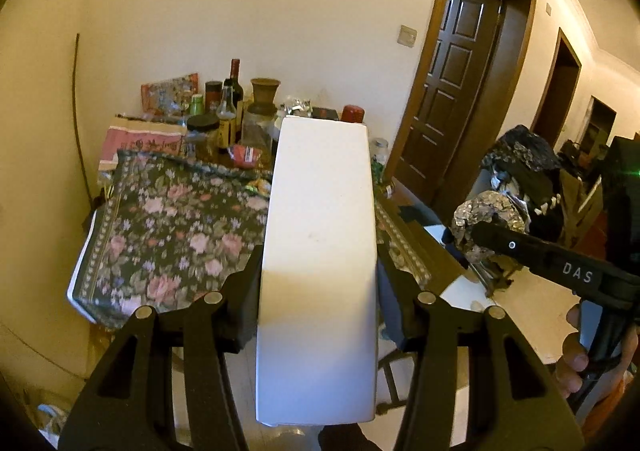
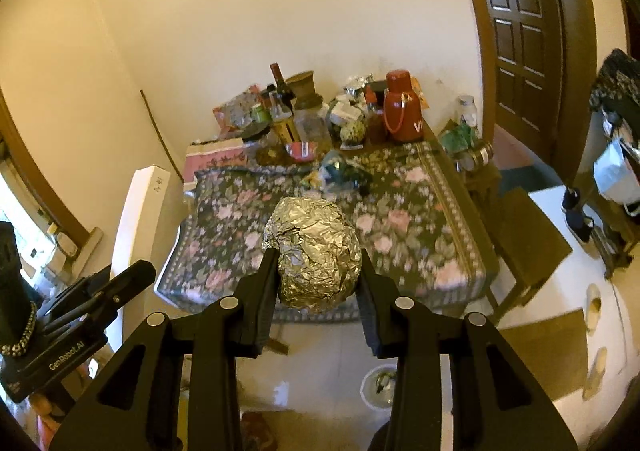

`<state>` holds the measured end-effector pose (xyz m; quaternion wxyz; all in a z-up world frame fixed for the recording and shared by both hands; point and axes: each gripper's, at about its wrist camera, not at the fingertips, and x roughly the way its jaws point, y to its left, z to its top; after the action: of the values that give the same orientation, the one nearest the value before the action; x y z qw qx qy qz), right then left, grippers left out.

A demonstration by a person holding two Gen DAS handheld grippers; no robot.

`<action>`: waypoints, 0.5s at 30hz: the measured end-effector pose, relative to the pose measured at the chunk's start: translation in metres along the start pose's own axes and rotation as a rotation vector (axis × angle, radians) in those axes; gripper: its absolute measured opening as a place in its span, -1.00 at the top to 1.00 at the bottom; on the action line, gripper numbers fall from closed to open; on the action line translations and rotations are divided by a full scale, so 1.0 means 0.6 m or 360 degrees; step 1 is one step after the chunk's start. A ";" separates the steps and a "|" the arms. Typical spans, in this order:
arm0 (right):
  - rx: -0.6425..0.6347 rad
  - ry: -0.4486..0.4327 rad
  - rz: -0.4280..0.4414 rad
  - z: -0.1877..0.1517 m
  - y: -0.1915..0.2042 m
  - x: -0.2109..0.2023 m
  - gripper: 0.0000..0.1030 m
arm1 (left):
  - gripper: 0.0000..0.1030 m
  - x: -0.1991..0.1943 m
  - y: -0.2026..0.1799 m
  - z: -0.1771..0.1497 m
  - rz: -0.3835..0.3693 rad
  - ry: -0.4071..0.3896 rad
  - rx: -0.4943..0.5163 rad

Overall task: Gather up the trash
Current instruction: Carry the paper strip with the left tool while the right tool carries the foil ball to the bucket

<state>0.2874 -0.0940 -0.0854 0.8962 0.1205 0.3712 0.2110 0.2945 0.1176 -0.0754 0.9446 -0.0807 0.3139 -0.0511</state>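
Note:
My left gripper [image 1: 318, 263] is shut on a long white box [image 1: 320, 243], held up in the air in front of the table. The box also shows in the right wrist view [image 2: 140, 219], standing upright at the left. My right gripper [image 2: 318, 275] is shut on a crumpled ball of aluminium foil [image 2: 316, 251], held above the near edge of the table. The foil ball also shows in the left wrist view [image 1: 486, 219], at the tip of the right gripper's fingers [image 1: 520, 247].
A table with a dark floral cloth [image 2: 400, 219] carries bottles, jars, a red thermos [image 2: 402, 111] and crumpled wrappers [image 2: 340, 175] along the wall. A small white bin [image 2: 378, 387] stands on the floor below. A dark wooden door [image 2: 520, 31] is at the right, and a stool [image 2: 528, 243] is beside the table.

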 end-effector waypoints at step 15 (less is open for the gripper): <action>0.0064 0.0294 -0.0031 -0.091 -0.033 0.058 0.35 | 0.02 0.057 0.000 -0.112 -0.0053 0.0302 -0.0083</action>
<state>0.2763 -0.0919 -0.1521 0.8575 0.1148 0.4577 0.2049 0.2813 0.1045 -0.1484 0.9073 -0.1053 0.4018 -0.0660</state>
